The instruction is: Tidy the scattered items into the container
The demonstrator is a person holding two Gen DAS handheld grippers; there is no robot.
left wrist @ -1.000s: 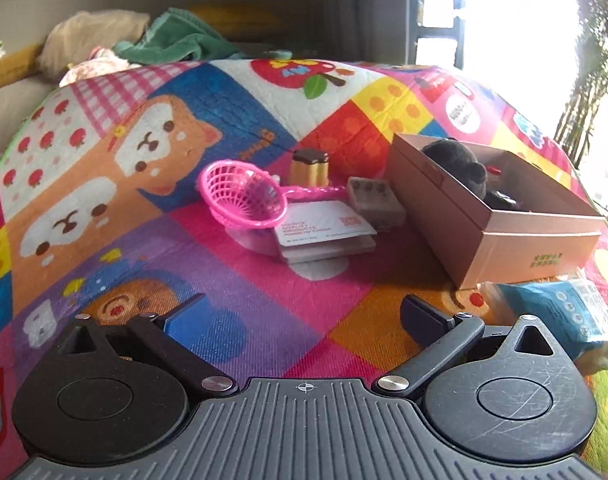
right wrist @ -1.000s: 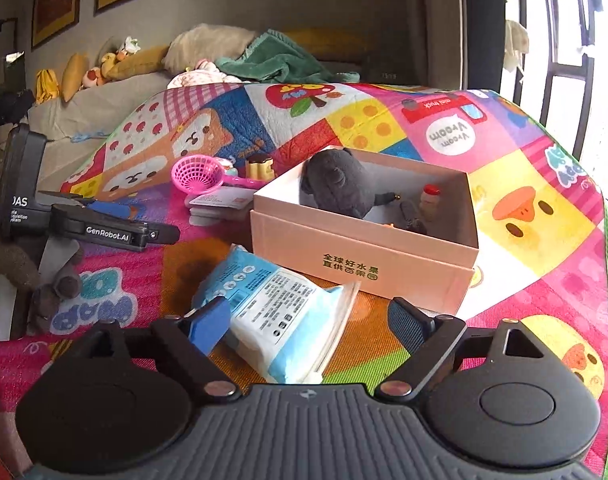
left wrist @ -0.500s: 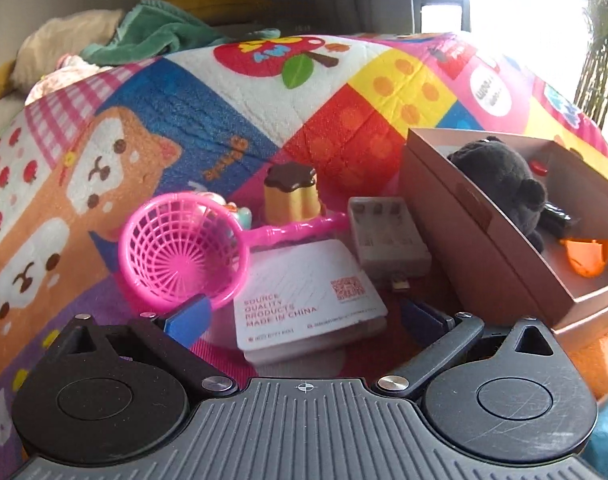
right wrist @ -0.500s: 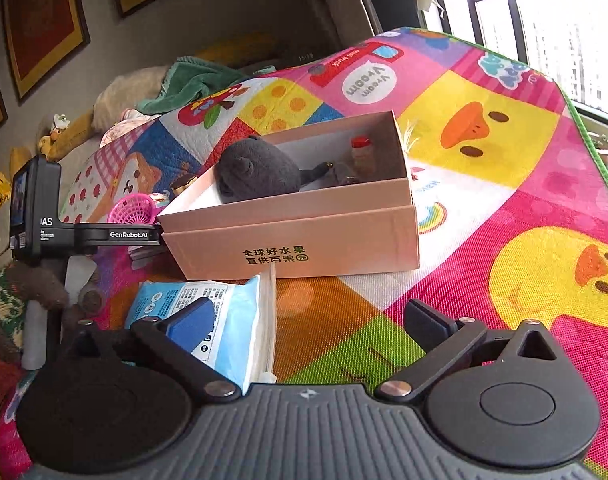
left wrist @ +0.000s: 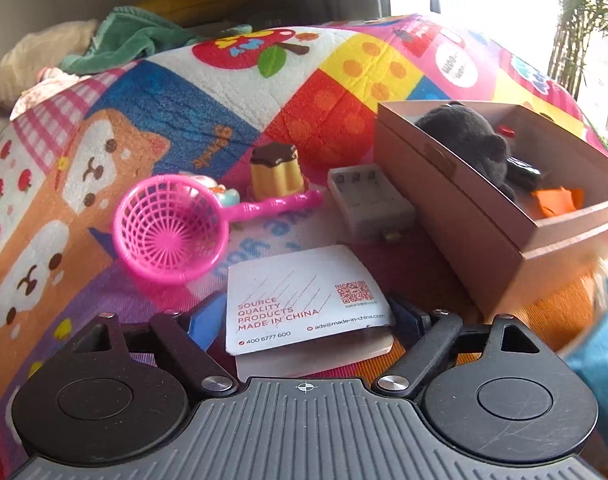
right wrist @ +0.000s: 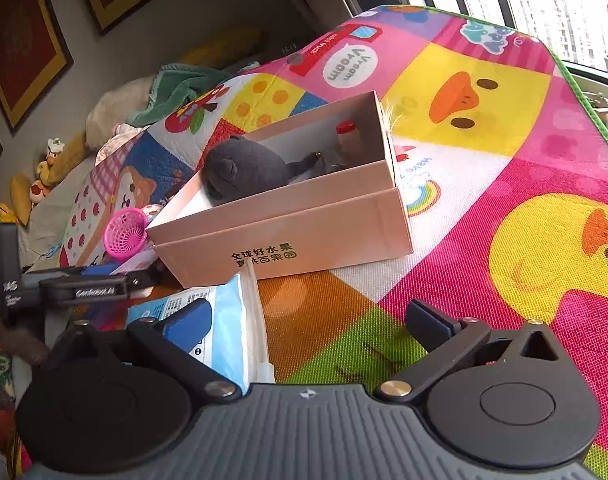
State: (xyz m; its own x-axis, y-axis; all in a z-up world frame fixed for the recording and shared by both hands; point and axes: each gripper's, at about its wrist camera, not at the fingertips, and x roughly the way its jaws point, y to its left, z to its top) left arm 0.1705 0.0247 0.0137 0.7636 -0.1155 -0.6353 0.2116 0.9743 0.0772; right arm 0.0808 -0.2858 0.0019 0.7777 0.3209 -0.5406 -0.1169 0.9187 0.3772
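Left wrist view: left gripper [left wrist: 304, 320] gapes wide around the white card pack [left wrist: 304, 300], still ungripped; right gripper [right wrist: 315, 324] also gapes, empty.

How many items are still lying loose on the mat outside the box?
6, maybe more hidden: strainer, figurine behind it, pudding toy, grey case, card pack, blue wipes packet.

One box [left wrist: 455, 184], one strainer [left wrist: 168, 232], one notepad [left wrist: 304, 300]
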